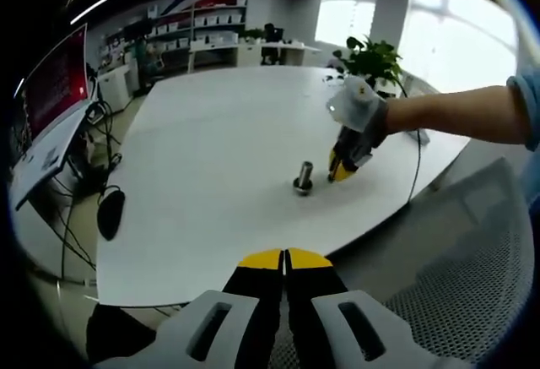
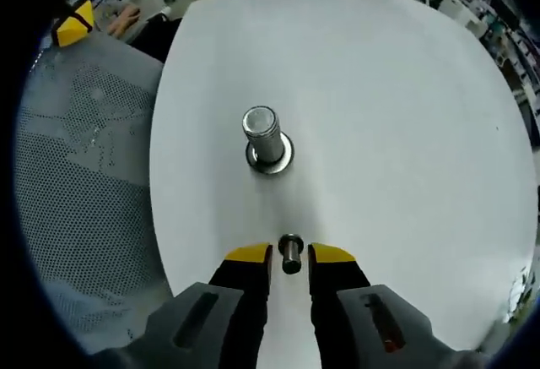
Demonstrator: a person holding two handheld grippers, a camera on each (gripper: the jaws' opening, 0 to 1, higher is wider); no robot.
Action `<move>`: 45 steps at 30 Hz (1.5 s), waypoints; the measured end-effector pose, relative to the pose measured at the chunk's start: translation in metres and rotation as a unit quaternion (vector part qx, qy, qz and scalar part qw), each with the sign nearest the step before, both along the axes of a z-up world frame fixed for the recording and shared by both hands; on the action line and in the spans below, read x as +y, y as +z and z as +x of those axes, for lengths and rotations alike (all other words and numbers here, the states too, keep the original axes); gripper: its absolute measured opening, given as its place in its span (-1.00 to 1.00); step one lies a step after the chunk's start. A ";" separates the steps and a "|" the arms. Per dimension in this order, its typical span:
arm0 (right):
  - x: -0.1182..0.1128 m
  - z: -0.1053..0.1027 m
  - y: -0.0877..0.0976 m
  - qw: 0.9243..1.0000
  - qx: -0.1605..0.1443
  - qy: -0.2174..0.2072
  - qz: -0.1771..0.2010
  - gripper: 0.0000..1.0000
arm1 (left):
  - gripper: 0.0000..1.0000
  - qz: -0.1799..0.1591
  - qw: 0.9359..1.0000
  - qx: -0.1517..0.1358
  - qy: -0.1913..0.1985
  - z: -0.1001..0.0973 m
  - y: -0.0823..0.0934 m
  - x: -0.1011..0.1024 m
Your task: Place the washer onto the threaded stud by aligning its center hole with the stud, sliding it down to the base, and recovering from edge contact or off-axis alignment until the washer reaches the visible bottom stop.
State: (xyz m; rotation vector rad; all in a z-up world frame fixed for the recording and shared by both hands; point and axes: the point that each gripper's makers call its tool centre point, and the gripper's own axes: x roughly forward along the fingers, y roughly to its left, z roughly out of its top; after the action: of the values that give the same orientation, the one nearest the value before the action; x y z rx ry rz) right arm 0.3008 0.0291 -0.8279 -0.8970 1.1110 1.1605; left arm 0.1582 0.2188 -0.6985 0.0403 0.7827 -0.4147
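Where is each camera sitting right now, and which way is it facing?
Left gripper view: held back off the table edge, facing across it; its shut left claw shows, plus the right claw and the person's hand.
Right gripper view: low over the table, facing the stud; the right claw flanks a small metal piece.
Shared: stud, table.

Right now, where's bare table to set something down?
Most of the white table is bare: the wide stretch beyond and either side of the stud. It is crowded only between the stud and the right tongs, where the washer sits. A plant stands at one edge.
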 end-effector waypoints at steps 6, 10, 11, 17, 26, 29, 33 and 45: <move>-0.011 -0.001 0.005 1.000 -0.004 -0.015 0.008 -0.62 | -1.00 0.000 1.000 -0.002 0.001 0.001 0.001 0.000; -0.018 0.002 0.009 0.999 -0.021 -0.028 0.012 -0.62 | -1.00 -0.001 1.000 -0.003 0.000 0.001 0.001 0.000; -0.022 0.003 0.011 0.999 -0.028 -0.027 0.011 -0.62 | -1.00 -0.001 1.000 -0.003 0.000 0.001 0.001 0.000; -0.041 0.006 0.015 0.996 -0.029 -0.074 0.029 -0.62 | -1.00 -0.002 1.000 -0.006 -0.001 0.001 0.002 0.000; -0.065 -0.003 0.006 0.990 0.001 -0.131 0.044 -0.63 | -1.00 -0.003 1.000 -0.008 -0.001 0.001 0.002 -0.001; -0.070 -0.009 0.003 0.991 0.010 -0.130 0.041 -0.63 | -1.00 -0.003 1.000 -0.009 -0.001 0.001 0.003 0.000; -0.078 -0.019 -0.003 0.990 0.028 -0.131 0.034 -0.63 | -1.00 -0.003 1.000 -0.009 0.001 0.001 0.003 0.000; -0.098 -0.032 -0.015 0.997 0.019 -0.066 -0.040 -0.64 | -1.00 -0.003 1.000 -0.010 0.003 0.001 0.003 0.001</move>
State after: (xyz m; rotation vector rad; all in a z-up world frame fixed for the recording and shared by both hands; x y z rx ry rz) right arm 0.2684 -0.0691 -0.8433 -0.8527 1.2363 1.0333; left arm 0.1597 0.2200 -0.6952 0.0374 0.7613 -0.4105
